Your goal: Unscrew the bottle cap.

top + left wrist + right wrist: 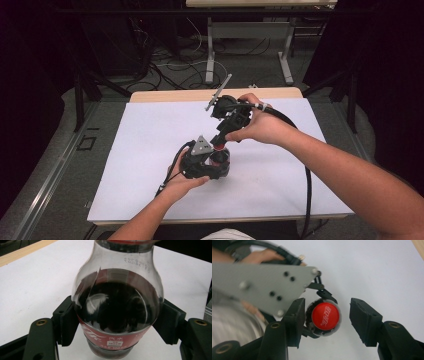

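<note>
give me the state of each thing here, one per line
bottle: upright on the table, dark drink inside, clamped at its body
red cap: on the bottle
left tongs: shut on the bottle
right tongs: open, jaws either side of the cap
table: white-covered

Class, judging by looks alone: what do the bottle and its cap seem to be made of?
Bottle: probably clear, glossy plastic; the dark drink shows through and light glints off it. Cap: likely red moulded plastic, smooth with a slight sheen and white printed lettering.

A wooden table (165,95) has a big white sheet (140,150) on top. A bottle (117,307) stands on the sheet.
</note>
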Motion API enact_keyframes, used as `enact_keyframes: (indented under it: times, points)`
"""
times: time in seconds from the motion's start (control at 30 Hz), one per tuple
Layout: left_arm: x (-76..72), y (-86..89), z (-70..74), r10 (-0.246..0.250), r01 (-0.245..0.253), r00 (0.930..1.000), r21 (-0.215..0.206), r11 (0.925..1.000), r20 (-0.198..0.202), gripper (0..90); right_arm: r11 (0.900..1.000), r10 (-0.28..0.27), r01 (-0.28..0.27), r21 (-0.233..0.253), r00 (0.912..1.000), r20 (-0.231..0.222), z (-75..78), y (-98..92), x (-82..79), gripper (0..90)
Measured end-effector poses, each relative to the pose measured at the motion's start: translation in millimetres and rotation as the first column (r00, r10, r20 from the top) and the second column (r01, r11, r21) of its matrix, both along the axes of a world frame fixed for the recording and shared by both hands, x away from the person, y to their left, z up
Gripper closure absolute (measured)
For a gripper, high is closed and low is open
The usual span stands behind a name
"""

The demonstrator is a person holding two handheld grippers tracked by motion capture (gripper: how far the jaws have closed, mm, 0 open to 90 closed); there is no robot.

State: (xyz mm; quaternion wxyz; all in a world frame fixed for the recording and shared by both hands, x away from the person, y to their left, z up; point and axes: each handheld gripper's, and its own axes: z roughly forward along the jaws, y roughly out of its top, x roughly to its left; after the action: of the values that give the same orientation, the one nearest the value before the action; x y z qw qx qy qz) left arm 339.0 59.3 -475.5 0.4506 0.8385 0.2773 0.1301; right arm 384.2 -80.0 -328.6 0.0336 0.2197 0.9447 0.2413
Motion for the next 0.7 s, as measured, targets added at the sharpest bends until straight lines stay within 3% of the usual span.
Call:
enact_keyframes:
  times: [0.07,0.13,0.27,0.37,0.4,0.47,0.57,0.6,0.63,0.67,0.7]
  points:
    - [-0.2,0.0,0.4,0.001,-0.001,1.0,-0.003,1.0,0.004,30.0,0.997,-0.07,0.07,-0.009,0.9975,0.008,0.0,0.7,-1.5,48.2]
    - [-0.2,-0.1,0.8,0.003,-0.003,1.0,-0.003,1.0,0.006,30.0,0.989,-0.148,0.148,-0.012,0.9889,0.011,0.1,2.1,-3.7,49.3]
    - [-0.1,0.2,1.3,0.003,-0.003,1.0,-0.003,1.0,0.002,30.0,0.974,-0.223,0.223,-0.033,0.9746,-0.015,-1.9,5.0,-5.8,52.9]
    - [-0.1,0.2,1.8,0.005,-0.005,1.0,-0.003,1.0,0.005,30.0,0.971,-0.237,0.235,-0.044,0.9707,-0.038,-4.1,6.9,-6.9,53.6]
    - [-0.2,0.2,1.9,0.005,-0.005,1.0,-0.005,1.0,0.004,29.9,0.966,-0.26,0.26,-0.002,0.9651,-0.03,-7.9,8.5,-8.8,53.6]
    - [-0.5,-0.1,2.0,0.006,-0.006,1.0,-0.009,0.9999,0.001,30.0,0.966,-0.258,0.255,-0.044,0.9646,-0.057,-6.7,9.0,-9.0,54.8]
    - [-0.7,0.0,2.3,0.007,-0.007,1.0,-0.011,0.9999,0.001,30.0,0.961,-0.275,0.273,-0.05,0.9603,-0.044,-9.1,10.0,-9.9,60.0]
    - [-0.6,0.2,2.4,0.004,-0.004,1.0,-0.008,1.0,0.001,30.0,0.961,-0.271,0.267,-0.069,0.9609,-0.056,-8.0,9.3,-8.9,60.1]
    - [-0.5,0.4,2.4,0.006,-0.006,1.0,-0.005,1.0,0.003,30.0,0.962,-0.272,0.271,-0.031,0.961,-0.047,-11.2,9.1,-8.5,60.4]
    - [-0.3,0.5,2.3,0.005,-0.005,1.0,-0.007,1.0,0.002,30.0,0.963,-0.266,0.264,-0.052,0.963,-0.043,-10.0,8.8,-8.4,60.5]
    - [-0.1,0.6,2.1,0.007,-0.007,1.0,-0.007,1.0,0.001,30.0,0.97,-0.237,0.233,-0.063,0.9702,-0.052,-9.0,8.1,-7.3,60.8]
